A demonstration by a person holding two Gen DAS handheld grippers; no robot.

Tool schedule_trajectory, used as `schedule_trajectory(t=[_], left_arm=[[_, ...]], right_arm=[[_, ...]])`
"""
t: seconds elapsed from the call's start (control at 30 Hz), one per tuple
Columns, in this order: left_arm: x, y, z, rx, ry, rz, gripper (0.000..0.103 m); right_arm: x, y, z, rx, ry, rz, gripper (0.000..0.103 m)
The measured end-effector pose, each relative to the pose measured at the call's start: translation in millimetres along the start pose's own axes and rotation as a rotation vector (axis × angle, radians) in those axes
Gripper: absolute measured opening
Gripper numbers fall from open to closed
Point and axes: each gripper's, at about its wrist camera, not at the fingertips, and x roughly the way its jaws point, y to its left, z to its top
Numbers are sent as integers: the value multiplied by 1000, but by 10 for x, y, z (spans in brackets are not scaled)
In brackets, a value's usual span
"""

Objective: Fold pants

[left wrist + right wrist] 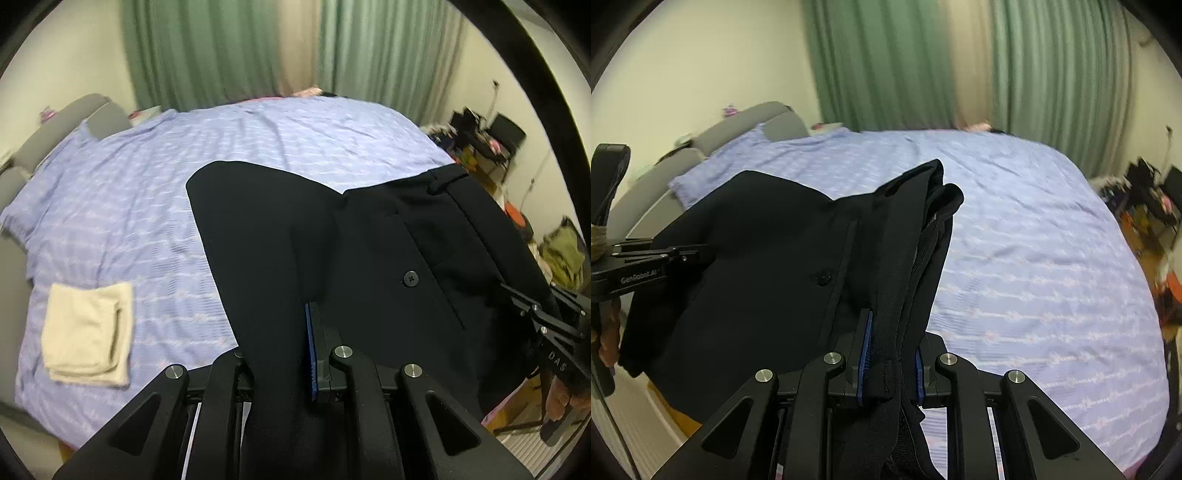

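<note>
I have the black pants [369, 258] held up off the bed [147, 206], above its near edge, so the fold is barely begun: nothing is laid flat yet, and every fold is still to come. My guess is that they first have to be spread on the blue cover.

My left gripper [280, 354] is clenched on the cloth: fabric runs down between its arms, one blue pad shows at the cloth's edge and the other is hidden under it. My right gripper [890, 365] is clamped on the thick waistband end, with a blue pad on each side of the bunched cloth.

The left wrist view shows a folded cream towel [86, 332] near the bed's left edge, which the other view does not show at all. It also shows the pants' button [410, 277] and a belt loop clearly, and the right gripper gripping at the far right edge of the picture.

The right wrist view shows the doubled layers of the waistband, and at its left edge the left gripper with the person's hand [607, 343] on the handle. The far side of the bed lies bare in both views, with green curtains [886, 62] behind.
</note>
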Motion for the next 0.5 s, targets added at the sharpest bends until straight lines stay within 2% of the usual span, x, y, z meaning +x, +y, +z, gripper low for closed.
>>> schedule_trajectory(t=[0.13, 0.27, 0.4, 0.5], left_arm=[[-326, 417, -219, -46, -31, 10, 13], [-459, 895, -342, -21, -56, -1, 13], [-498, 1116, -257, -16, -65, -16, 12], [-597, 1434, -315, -28, -64, -17, 11]], right_arm=[[-121, 452, 60, -37, -26, 27, 19], [-139, 919, 53, -51, -45, 11, 19], [-131, 1420, 15, -23, -40, -6, 19], [-86, 1708, 6, -12, -20, -1, 19]])
